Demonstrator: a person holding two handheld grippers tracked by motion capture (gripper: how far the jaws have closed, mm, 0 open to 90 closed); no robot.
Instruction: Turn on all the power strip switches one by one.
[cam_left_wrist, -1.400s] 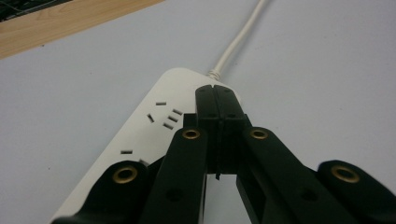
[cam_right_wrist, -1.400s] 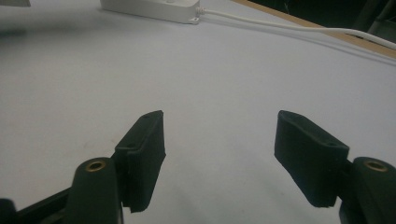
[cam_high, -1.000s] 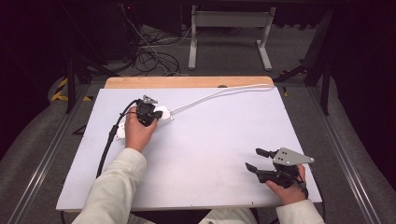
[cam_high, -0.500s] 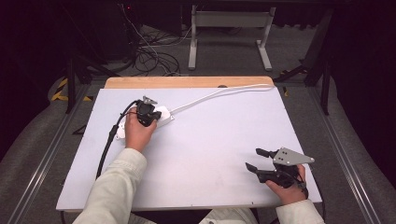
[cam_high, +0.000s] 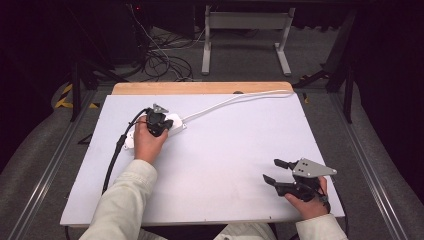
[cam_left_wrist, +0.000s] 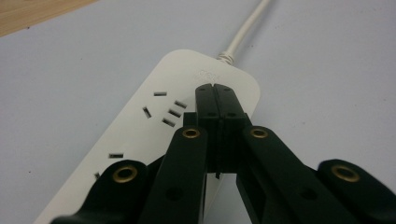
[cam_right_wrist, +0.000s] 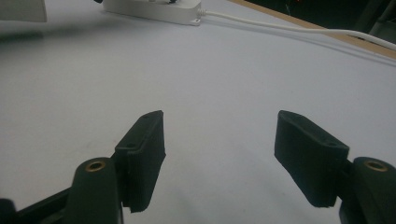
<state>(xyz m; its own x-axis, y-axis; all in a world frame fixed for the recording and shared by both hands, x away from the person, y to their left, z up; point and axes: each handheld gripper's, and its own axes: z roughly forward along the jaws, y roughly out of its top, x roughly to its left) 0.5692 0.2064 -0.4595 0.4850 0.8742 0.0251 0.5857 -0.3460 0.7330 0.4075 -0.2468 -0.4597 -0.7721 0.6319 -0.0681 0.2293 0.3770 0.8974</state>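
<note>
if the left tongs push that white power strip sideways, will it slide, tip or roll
The power strip lies flat and low on the smooth white table, so it would probably slide rather than tip or roll. Its rigid-looking casing likely won't flex under the shut left tongs. The white cord looks floppy and may drag, swinging that end around.

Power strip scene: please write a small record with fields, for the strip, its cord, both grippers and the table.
power strip: white power strip, flat on the table, near its far left part
cord: white cord runs from the strip toward the far right edge
left gripper: left gripper, jaws shut together, tips over the strip's cord end; contact cannot be told
right gripper: right gripper, jaws open, nothing between them, near the front right corner
table: white table with a wooden strip at the far edge
</note>
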